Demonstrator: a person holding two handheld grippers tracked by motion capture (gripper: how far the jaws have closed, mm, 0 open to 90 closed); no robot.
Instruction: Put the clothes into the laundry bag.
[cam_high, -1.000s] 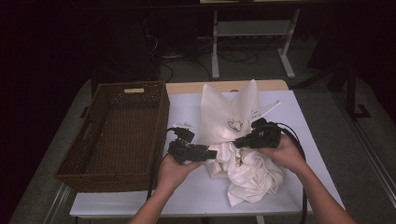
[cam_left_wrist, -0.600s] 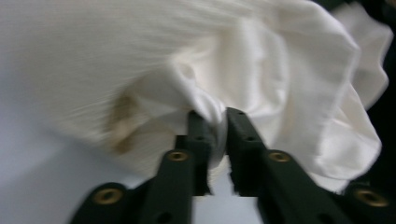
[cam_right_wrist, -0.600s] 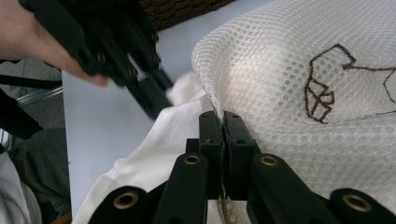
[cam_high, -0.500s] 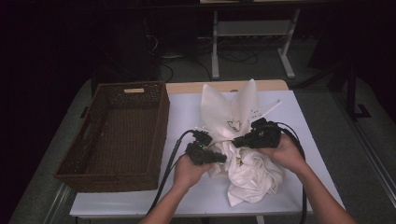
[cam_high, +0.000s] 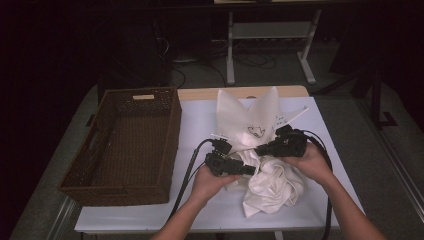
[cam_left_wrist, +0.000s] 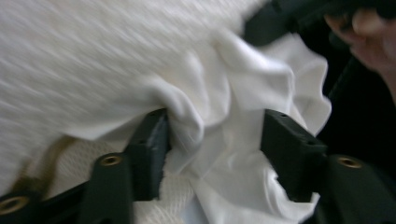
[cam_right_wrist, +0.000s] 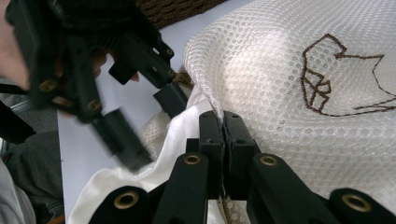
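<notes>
Mesh bag (cam_high: 248, 120) lies on the white table (cam_high: 200, 120) just right of the wicker basket (cam_high: 125, 145), its far end spread flat and its near end, the mouth, gathered where a white cloth (cam_high: 272, 187) bunches out toward the person. The right gripper (cam_right_wrist: 224, 122) has its jaws pressed fully together on the bag's mouth edge, holding that rim up off the cloth; the high view places it (cam_high: 260, 149) right of the basket, at the bag's near end. The left gripper (cam_left_wrist: 212, 140) stands with jaws wide apart, a fold of cloth lying between them and bulging against one jaw, not yet clamped. Judged step: stuffing the cloth into the bag, with the rim held open and the other tool taking a fresh bite. The next move calls for closing the left jaws on that fold and pushing it under the lifted rim, while the right grip stays firm; most of the cloth remains outside, so the work appears early. Against the frame one second earlier, the left gripper (cam_high: 227, 164) has travelled away from the basket and into the cloth, where it formerly sat clear of it; the right gripper, bag and basket are unchanged.
</notes>
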